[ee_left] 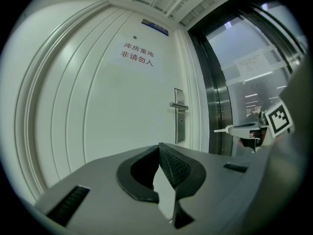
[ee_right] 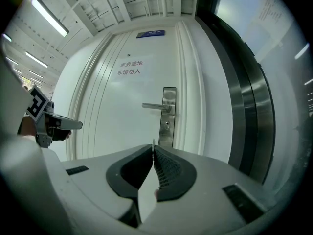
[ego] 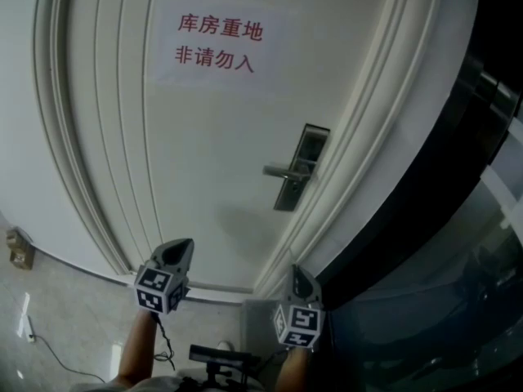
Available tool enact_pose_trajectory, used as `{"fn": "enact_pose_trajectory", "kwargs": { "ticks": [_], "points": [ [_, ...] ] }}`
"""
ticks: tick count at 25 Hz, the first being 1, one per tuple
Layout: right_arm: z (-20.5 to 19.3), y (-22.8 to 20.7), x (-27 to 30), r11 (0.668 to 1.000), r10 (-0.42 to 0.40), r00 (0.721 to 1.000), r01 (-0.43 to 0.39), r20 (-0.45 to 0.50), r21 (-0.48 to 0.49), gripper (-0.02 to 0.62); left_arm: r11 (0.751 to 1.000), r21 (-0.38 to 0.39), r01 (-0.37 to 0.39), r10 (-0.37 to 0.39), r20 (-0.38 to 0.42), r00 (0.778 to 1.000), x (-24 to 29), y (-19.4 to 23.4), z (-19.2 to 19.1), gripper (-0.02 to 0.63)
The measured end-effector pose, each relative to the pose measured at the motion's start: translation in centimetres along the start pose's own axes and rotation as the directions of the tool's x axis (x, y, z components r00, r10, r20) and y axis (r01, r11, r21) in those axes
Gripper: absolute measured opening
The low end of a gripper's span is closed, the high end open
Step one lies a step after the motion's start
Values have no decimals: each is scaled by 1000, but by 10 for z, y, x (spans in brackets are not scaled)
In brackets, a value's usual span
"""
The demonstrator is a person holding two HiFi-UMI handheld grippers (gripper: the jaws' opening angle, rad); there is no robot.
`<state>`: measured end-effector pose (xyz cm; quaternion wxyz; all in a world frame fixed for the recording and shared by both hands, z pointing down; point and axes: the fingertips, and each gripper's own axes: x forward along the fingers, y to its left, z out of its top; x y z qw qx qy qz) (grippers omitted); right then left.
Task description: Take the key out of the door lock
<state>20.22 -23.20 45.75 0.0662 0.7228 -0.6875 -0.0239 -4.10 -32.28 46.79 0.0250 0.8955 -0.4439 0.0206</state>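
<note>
Two grippers hang low, well short of the white door. The left gripper is closed on nothing. The right gripper is pinched on a thin pale sliver, seemingly the key seen edge-on. The keyhole, below the lever handle on the steel lock plate at far right, looks bare. By that, the pulling-out seems done.

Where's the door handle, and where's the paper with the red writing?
door handle (ego: 282,171), head view, middle of the metal lever.
paper sign (ego: 219,43), head view, the white gap between its two lines of red writing.
</note>
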Motion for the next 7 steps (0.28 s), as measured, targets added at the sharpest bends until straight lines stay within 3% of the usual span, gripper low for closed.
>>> {"fn": "enact_pose_trajectory", "kwargs": {
  "ticks": [7],
  "points": [
    [0, 2, 6, 1000, 11, 1000, -11, -4, -7, 18, 1000, 2, -7, 7, -3, 1000, 2, 3, 1, 8]
  ]
}}
